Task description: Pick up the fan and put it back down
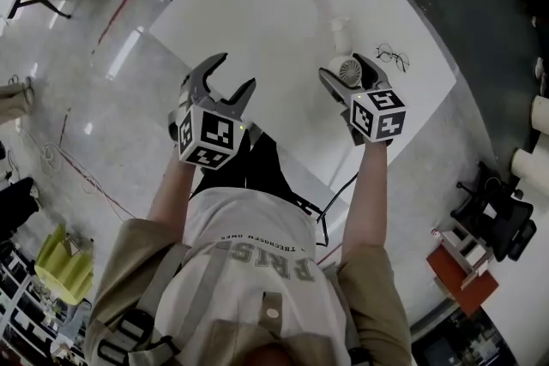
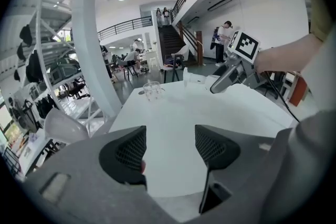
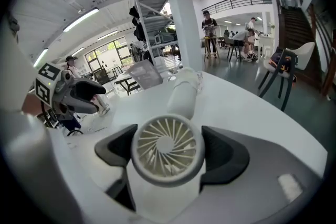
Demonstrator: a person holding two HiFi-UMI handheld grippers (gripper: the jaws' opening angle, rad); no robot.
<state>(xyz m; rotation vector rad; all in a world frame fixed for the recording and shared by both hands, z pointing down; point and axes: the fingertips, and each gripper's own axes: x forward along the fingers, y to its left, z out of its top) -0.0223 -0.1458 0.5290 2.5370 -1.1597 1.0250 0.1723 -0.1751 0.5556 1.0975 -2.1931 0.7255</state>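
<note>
Right gripper point(image 1: 350, 75): your jaws are closed on the fan point(image 3: 167, 145), one dark pad against each side of its round head. The left gripper point(image 2: 169, 149) holds nothing. Its jaws stand apart, with only bare table point(image 1: 257, 21) showing between the two mesh-textured pads.

Fan, as seen in the right gripper view:
- small handheld type, white or off-white all over
- the head is a thick circular ring with a smooth outer rim
- inside the ring, thin blades or vanes radiate from a plain round hub, all the same pale colour
- the open face of the ring points back toward the camera
- a smooth, rounded cylindrical handle runs from the far side of the head, away from you and slightly to the right
- no markings can be made out on it

Position: the fan sits in your right gripper over the white table, to the right of your left gripper and well apart from it. In the head view the handle points up-frame toward the table's middle. You cannot tell from these views whether the handle's far end touches the table top.

Surroundings: a pair of eyeglasses point(image 1: 392, 57) lies on the table just right of the fan. A clear glass point(image 2: 151, 91) stands near the table's far edge.
</note>
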